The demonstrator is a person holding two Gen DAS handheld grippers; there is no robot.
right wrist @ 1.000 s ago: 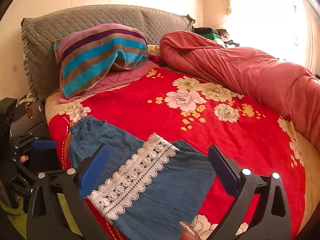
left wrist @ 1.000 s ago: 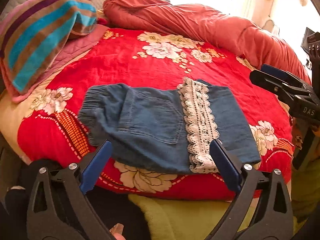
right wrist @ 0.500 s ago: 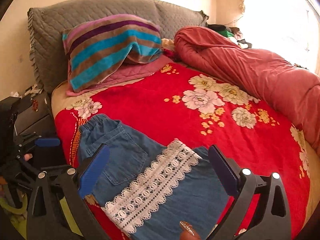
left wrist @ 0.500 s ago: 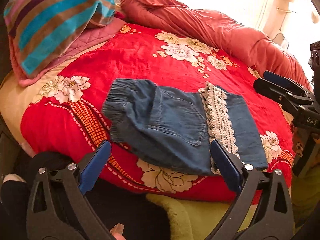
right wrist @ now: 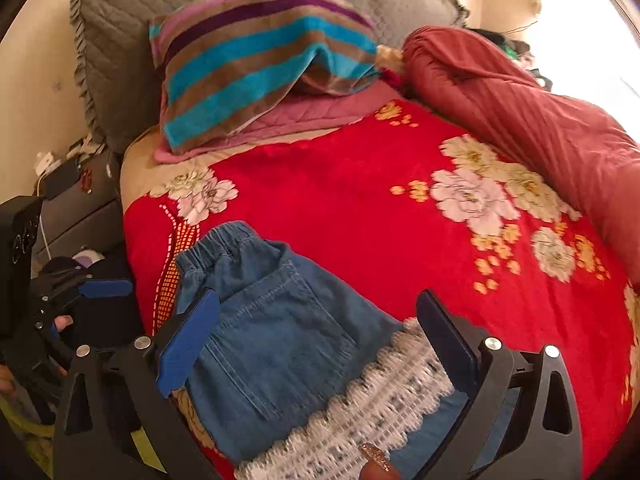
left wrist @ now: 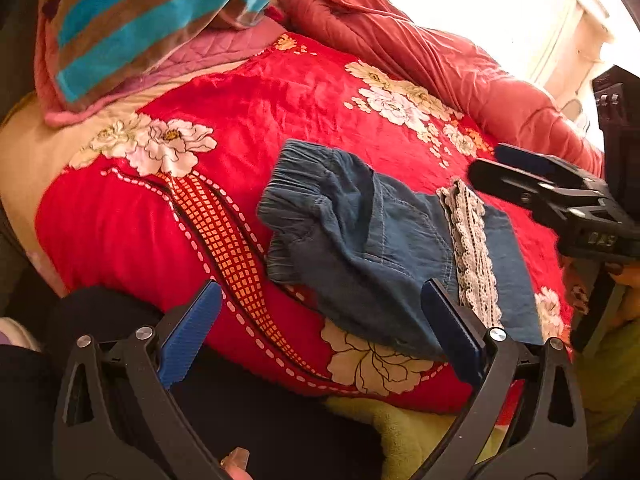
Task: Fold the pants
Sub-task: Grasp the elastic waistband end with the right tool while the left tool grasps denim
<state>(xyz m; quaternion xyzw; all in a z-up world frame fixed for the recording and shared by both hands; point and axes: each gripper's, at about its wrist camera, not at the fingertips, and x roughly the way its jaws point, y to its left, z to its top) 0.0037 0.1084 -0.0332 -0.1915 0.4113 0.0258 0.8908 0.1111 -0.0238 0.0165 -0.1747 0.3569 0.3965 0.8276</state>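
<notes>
Left wrist view, tongs: my left tongs [left wrist: 320, 328] were spread wide and held nothing; they hung off the near edge of the bed [left wrist: 120, 216], just before the pants.
Left wrist view, other tongs: my right tongs [left wrist: 520, 176] came in from the right, above the far end of the pants; from this side I could not tell if they were spread or pressed together.
Left wrist view, pants: the pants [left wrist: 360, 248] lay on the red flowered blanket close to the near edge, already doubled over, I think, with the elastic waistband [left wrist: 288, 192] on the left and the lace band [left wrist: 472, 248] across the right part.
Left wrist view, look: blue denim, soft, a little bunched at the waistband, flat elsewhere.
Right wrist view, tongs: my right tongs [right wrist: 316, 344] were also spread wide and empty, hanging over the pocket [right wrist: 280, 340] and the lace.
Right wrist view, left tongs: they [right wrist: 96, 288] showed at the left, beside the bed and apart from the cloth.
Right wrist view, surroundings: a striped towel [right wrist: 256, 68] and a rolled red quilt [right wrist: 520, 112] lay well apart from the pants.
Step in hand: in my judgement, one more fold or a last smoothing.
How to do it well: pinch both layers at the corners, lift low, lay the edges even, and keep the lace from curling under.
</notes>
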